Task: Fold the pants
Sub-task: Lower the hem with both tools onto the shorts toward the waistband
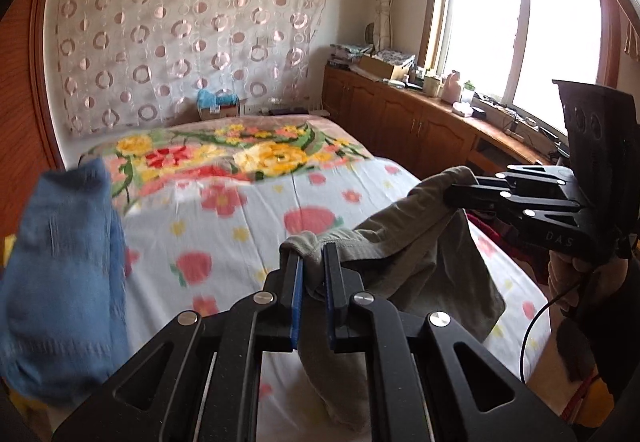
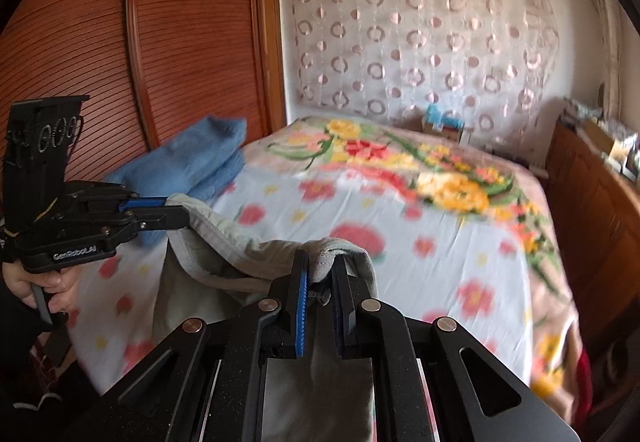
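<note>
Grey cloth first: we have the pants (image 1: 404,254) up off the bed (image 1: 248,226), stretched by the waistband between our two grippers. Our left gripper (image 1: 312,262) has its fingers (image 1: 295,282) nearly closed, pinching one end of the waistband; our right gripper (image 2: 320,274) is clamped the same way on the other end, fingers (image 2: 301,306) almost together with grey fabric bunched between them. The rest of the pants hangs down below the band, over the near edge of the bed.

Open room lies ahead of us: the white sheet with red and pink flowers is bare from the near edge up to the middle. Along the bed's left edge sits a blue folded towel (image 2: 192,162), close beside our left gripper, next to the wooden slatted door (image 2: 140,54). Across the far half lies a bright floral blanket (image 1: 240,154), reaching the far edge. On the right, wooden cabinets (image 1: 400,122) run close along the bed under a bright window (image 1: 520,30). A circle-patterned curtain (image 2: 420,34) covers the far wall.
</note>
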